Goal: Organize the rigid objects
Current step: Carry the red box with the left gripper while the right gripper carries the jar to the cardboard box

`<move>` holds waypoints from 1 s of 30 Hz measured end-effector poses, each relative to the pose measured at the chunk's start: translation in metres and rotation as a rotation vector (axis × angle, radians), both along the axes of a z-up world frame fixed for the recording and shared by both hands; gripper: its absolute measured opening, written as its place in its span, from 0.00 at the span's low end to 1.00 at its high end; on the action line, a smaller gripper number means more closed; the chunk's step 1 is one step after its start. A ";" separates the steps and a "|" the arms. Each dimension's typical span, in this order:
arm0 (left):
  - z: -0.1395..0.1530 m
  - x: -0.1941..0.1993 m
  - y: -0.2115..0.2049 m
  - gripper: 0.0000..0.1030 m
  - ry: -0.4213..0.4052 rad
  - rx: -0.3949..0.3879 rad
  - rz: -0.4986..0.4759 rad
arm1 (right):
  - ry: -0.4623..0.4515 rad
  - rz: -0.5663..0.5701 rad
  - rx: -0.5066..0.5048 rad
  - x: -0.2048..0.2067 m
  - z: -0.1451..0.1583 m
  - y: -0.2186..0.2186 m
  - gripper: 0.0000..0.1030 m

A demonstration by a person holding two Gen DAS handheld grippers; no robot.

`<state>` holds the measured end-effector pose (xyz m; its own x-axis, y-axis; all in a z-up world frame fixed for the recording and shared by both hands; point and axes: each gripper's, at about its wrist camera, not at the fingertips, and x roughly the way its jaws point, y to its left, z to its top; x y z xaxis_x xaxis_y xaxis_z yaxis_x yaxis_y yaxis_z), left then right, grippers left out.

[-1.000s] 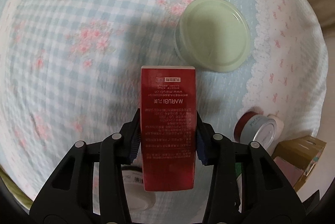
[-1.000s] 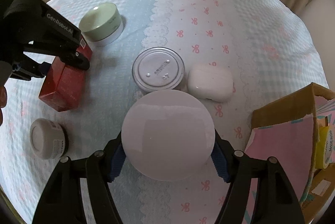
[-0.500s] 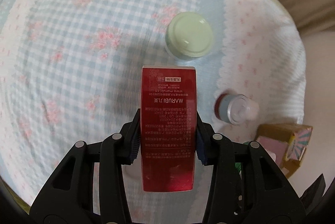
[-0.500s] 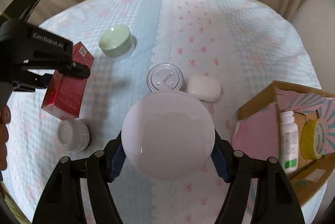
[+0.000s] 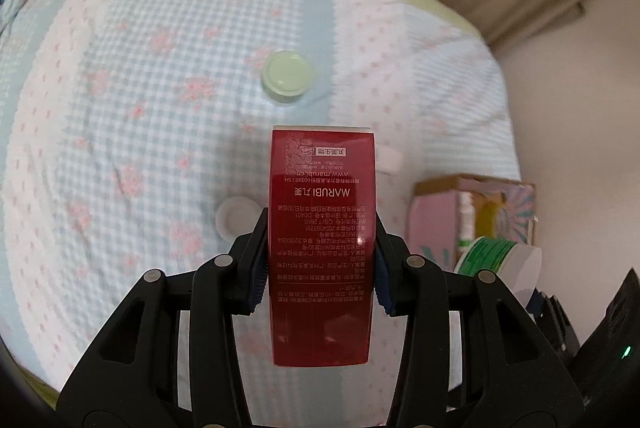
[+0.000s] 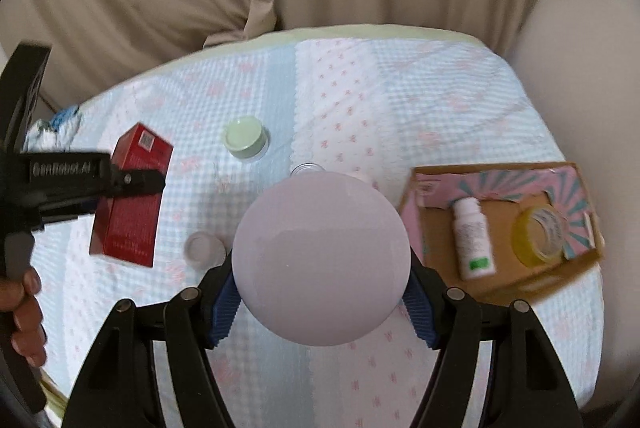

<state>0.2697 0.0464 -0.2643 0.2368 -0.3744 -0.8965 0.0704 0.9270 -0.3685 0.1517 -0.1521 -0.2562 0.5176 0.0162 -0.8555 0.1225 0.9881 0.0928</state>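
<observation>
My left gripper [image 5: 320,268] is shut on a red carton [image 5: 323,228] and holds it high above the bed; the carton also shows at the left of the right wrist view [image 6: 132,195]. My right gripper [image 6: 320,292] is shut on a round jar with a pale lilac lid [image 6: 320,260], also held high; the jar shows in the left wrist view [image 5: 500,260] with a green label. An open cardboard box [image 6: 440,175] lies at the right on the bed and holds a white bottle [image 6: 472,236] and a yellow tape roll [image 6: 538,234].
On the checked bedspread [image 5: 140,87] lie a green-lidded jar [image 6: 245,137], a small white jar [image 6: 204,248] and a clear-lidded jar [image 6: 306,169] partly hidden behind my lilac lid. Beige curtains hang behind the bed. A wall stands to the right.
Both grippers have risen well above the bed with their objects. The items on the bed look smaller and the cardboard box has come fully into view.
</observation>
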 end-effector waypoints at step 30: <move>0.021 -0.077 -0.235 0.38 -0.007 -0.041 -0.058 | 0.039 -0.121 0.055 -0.049 0.042 -0.273 0.65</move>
<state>0.1923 -0.1887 -0.2428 0.2196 -0.4245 -0.8784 0.1267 0.9051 -0.4058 0.1024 -0.4254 -0.2147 0.4854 0.0028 -0.8743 0.2453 0.9594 0.1392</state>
